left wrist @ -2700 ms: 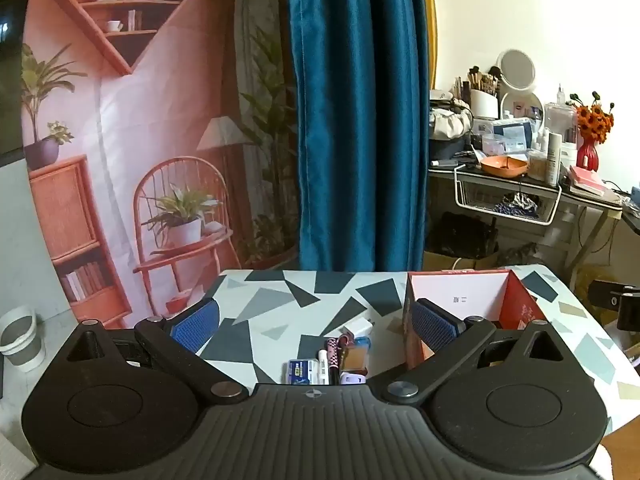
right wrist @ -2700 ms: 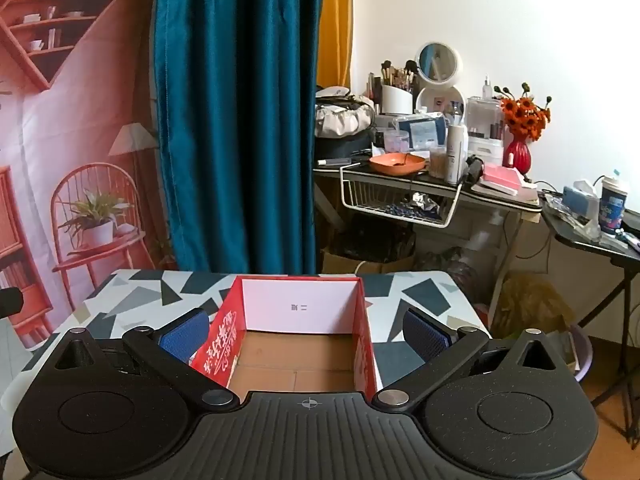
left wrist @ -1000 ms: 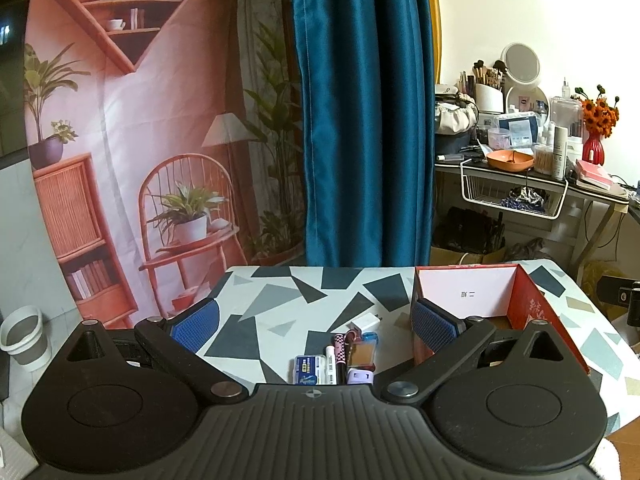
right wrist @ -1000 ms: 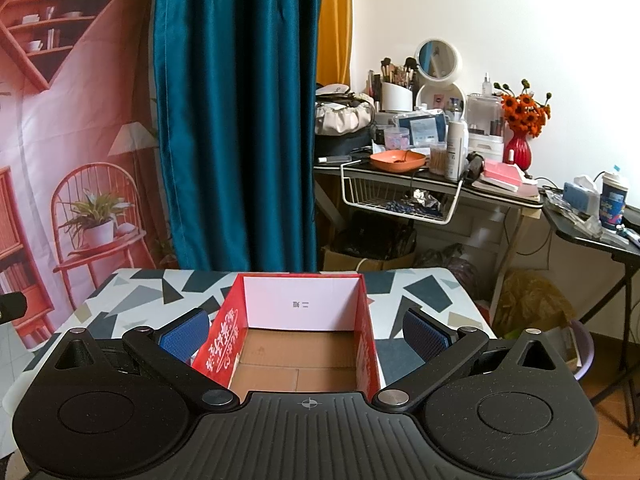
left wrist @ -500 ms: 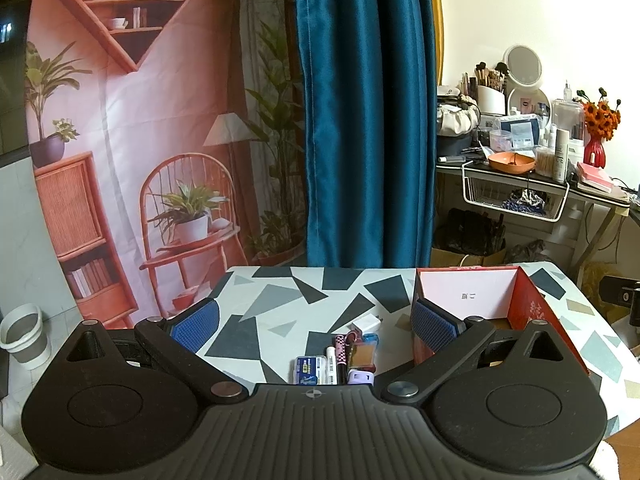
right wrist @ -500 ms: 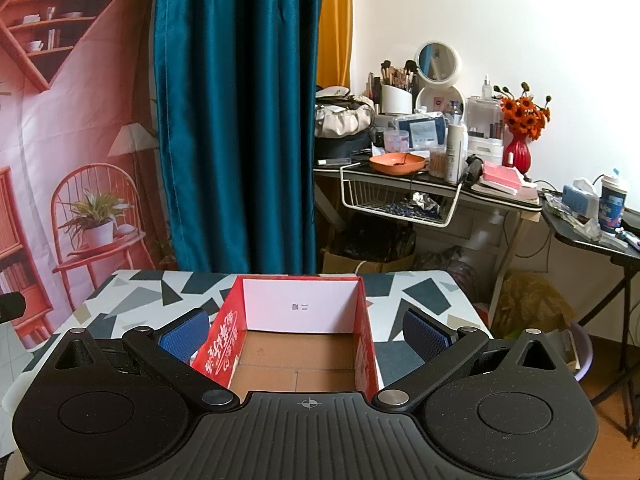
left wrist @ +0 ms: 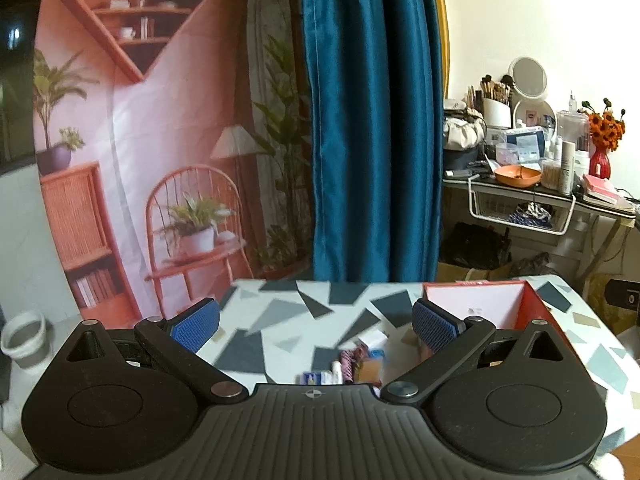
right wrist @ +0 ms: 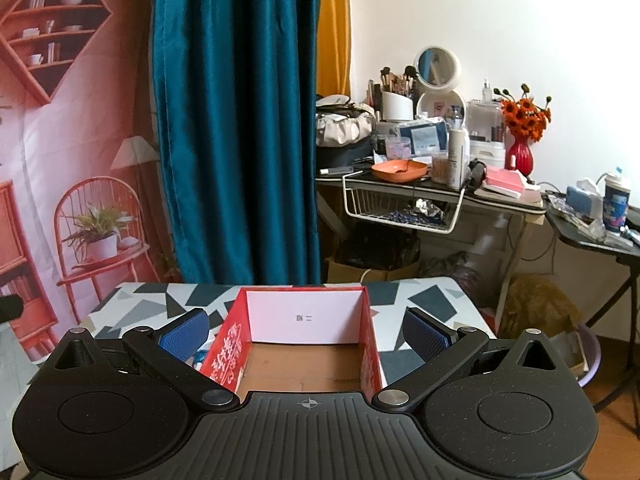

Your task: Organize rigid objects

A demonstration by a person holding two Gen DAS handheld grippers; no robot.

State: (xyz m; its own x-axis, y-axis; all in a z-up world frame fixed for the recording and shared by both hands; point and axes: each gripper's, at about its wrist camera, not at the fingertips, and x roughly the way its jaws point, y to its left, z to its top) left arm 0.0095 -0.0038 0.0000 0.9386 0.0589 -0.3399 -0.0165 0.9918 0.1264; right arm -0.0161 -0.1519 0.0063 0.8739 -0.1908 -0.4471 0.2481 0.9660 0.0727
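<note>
A red cardboard box [right wrist: 304,320] with a white inner wall stands open and empty on the patterned table [right wrist: 432,304]. My right gripper [right wrist: 306,330] is open, its blue pads either side of the box. In the left wrist view the same box [left wrist: 492,308] is at the right, behind the right pad. A cluster of small items [left wrist: 352,364] lies on the table [left wrist: 280,312]: a white packet, a blue-and-white pack, a white tube, brown and patterned pieces, partly hidden by the gripper body. My left gripper [left wrist: 316,322] is open and empty above them.
A blue curtain [left wrist: 372,120] and a printed backdrop [left wrist: 140,140] hang behind the table. A cluttered dressing table [right wrist: 432,184] with a wire basket stands to the right. A black side table [right wrist: 600,236] is at far right. A white bucket [left wrist: 24,336] sits on the floor left.
The left gripper's view has shifted slightly, and the small items now sit a little lower and blurred. The right gripper has not moved. Both stay open.
</note>
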